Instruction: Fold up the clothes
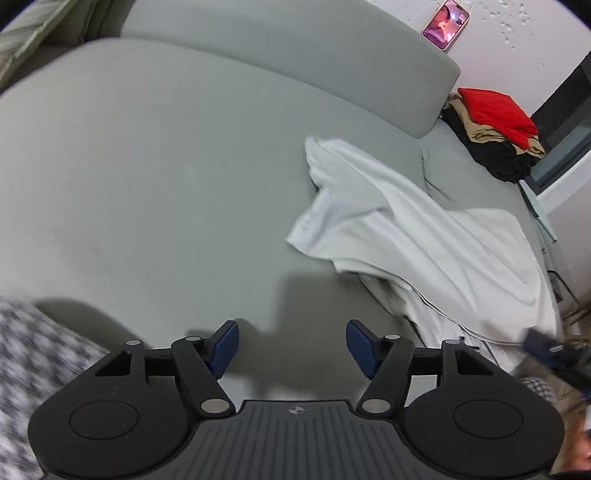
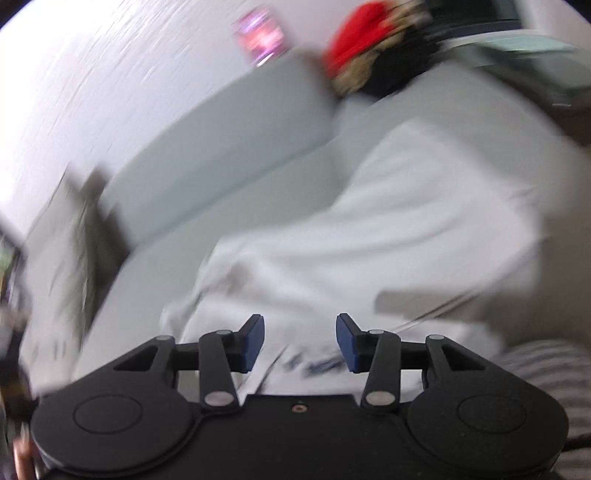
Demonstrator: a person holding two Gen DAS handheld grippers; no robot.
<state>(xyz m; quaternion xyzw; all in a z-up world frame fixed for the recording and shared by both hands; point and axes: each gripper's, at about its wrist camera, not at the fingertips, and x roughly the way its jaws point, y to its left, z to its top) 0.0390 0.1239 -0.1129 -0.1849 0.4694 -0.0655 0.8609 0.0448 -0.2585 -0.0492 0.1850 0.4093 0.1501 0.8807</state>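
A white garment [image 1: 424, 243] lies rumpled on the grey sofa seat [image 1: 147, 166], partly doubled over with a sleeve sticking out toward the left. My left gripper [image 1: 291, 345] hovers open over bare seat to the left of the garment, nothing between its blue pads [image 1: 225, 345]. The right wrist view is blurred. There my right gripper [image 2: 300, 341] stands open just above the near edge of the white garment [image 2: 388, 229], and no cloth is caught between its fingers. A dark printed patch of the garment shows below the fingers.
A stack of folded clothes [image 1: 495, 129], red on top of tan and black, sits at the sofa's far right end. A phone [image 1: 446, 24] leans on the wall above the backrest [image 1: 295, 59]. A checked cloth [image 1: 29, 369] shows at the lower left. The other gripper's tip [image 1: 543, 347] shows at the right edge.
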